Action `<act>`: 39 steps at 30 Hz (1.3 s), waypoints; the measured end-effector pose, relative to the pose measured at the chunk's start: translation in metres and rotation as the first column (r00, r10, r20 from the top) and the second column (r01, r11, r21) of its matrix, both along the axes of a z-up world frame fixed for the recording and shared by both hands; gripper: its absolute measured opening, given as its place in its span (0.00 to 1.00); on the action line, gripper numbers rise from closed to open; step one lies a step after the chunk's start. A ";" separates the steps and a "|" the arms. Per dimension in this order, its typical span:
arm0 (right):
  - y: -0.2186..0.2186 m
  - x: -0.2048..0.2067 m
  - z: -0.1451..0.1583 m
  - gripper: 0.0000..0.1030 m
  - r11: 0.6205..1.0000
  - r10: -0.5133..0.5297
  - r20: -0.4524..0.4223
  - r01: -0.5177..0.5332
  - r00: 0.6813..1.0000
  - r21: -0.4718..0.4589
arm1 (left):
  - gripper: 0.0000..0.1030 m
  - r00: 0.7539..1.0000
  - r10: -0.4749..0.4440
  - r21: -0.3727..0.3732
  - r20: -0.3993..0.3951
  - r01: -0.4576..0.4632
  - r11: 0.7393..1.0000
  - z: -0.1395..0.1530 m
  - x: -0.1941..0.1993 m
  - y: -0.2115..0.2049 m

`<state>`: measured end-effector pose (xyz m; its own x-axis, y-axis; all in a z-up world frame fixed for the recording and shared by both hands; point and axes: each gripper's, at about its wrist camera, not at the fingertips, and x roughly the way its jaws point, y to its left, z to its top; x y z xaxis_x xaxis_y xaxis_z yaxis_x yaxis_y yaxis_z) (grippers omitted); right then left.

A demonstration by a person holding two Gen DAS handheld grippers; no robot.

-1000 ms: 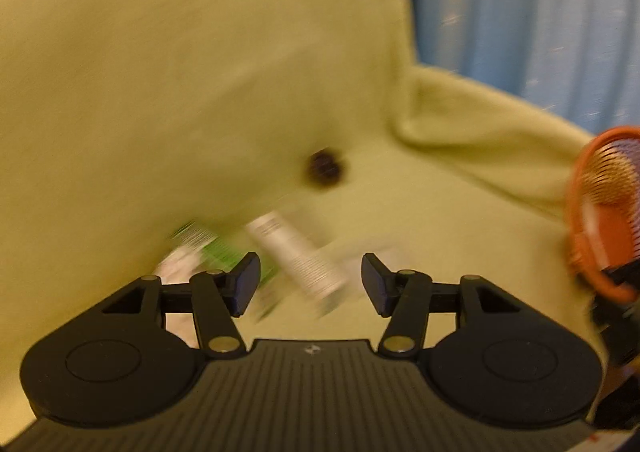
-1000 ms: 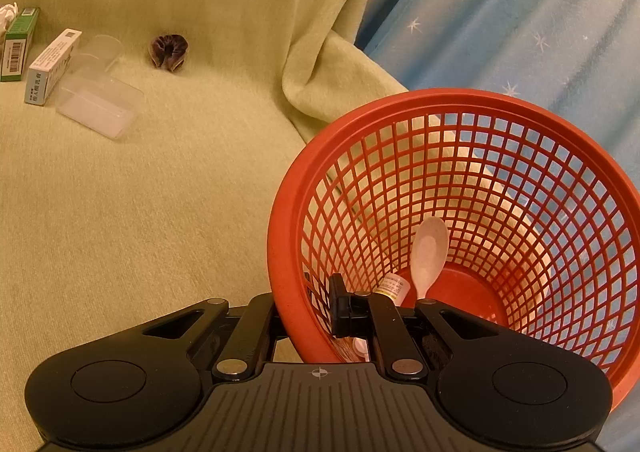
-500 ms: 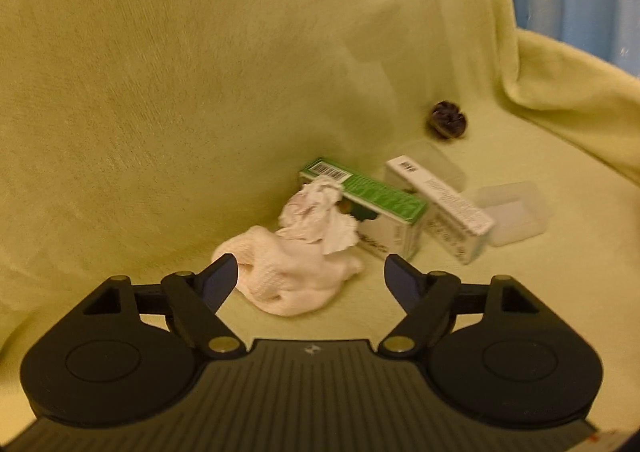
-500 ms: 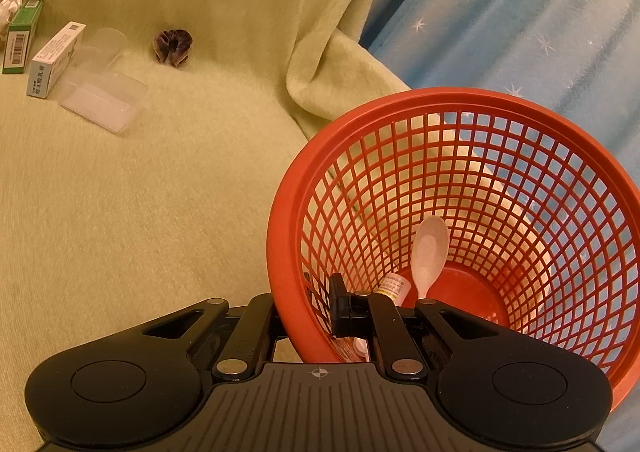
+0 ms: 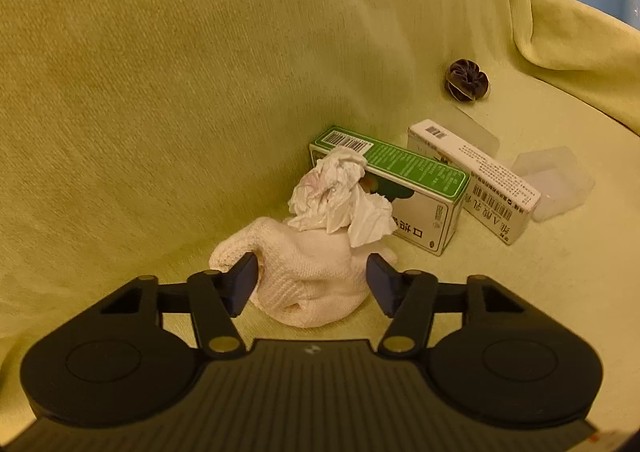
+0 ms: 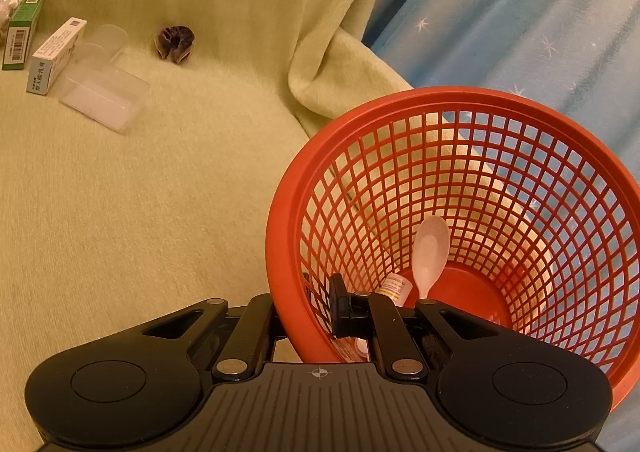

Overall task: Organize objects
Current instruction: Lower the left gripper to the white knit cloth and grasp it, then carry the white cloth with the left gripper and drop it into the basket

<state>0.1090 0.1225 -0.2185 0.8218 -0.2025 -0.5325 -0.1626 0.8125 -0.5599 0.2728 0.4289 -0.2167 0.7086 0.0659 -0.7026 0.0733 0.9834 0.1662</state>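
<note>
Jaws of the left gripper (image 5: 311, 284) are closing around a white cloth (image 5: 312, 272).
Right gripper (image 6: 308, 312) is clamping the basket (image 6: 460, 99) rim; boxes (image 5: 400, 187) lying at one o'clock.

Green-covered sofa (image 5: 160, 91) under sock (image 5: 312, 272), boxes (image 5: 416, 187), scrunchie (image 5: 466, 80)

Cover under my work: a yellow-green blanket (image 5: 200, 91), draped over the seat and up the backrest, with soft folds at the right edge.
Behind that: a blue curtain (image 6: 520, 19) with small pale stars, hanging in vertical pleats beside the blanket.
</note>
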 end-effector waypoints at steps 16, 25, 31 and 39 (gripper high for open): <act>0.000 0.000 -0.001 0.05 1.000 0.003 0.000 -0.003 1.000 0.000 | 0.18 0.999 0.029 -0.055 -0.037 -0.031 0.998 0.015 -0.015 0.003; 0.000 0.000 -0.001 0.05 1.000 0.003 0.000 -0.003 1.000 0.000 | 0.18 0.999 0.033 -0.092 -0.029 -0.036 0.995 0.031 -0.037 -0.003; 0.001 0.000 -0.001 0.05 1.000 0.004 -0.001 -0.004 1.000 -0.001 | 0.18 0.999 0.032 -0.113 -0.023 -0.034 0.993 0.040 -0.048 -0.008; 0.001 0.000 -0.001 0.05 1.000 0.005 0.000 -0.005 1.000 0.002 | 0.18 1.000 0.004 -0.131 -0.011 -0.006 0.991 0.053 -0.056 -0.022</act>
<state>0.1091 0.1234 -0.2199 0.8229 -0.1971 -0.5330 -0.1670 0.8127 -0.5583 0.2166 0.4065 -0.1635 0.7006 -0.0233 -0.7131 0.0692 0.9970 0.0355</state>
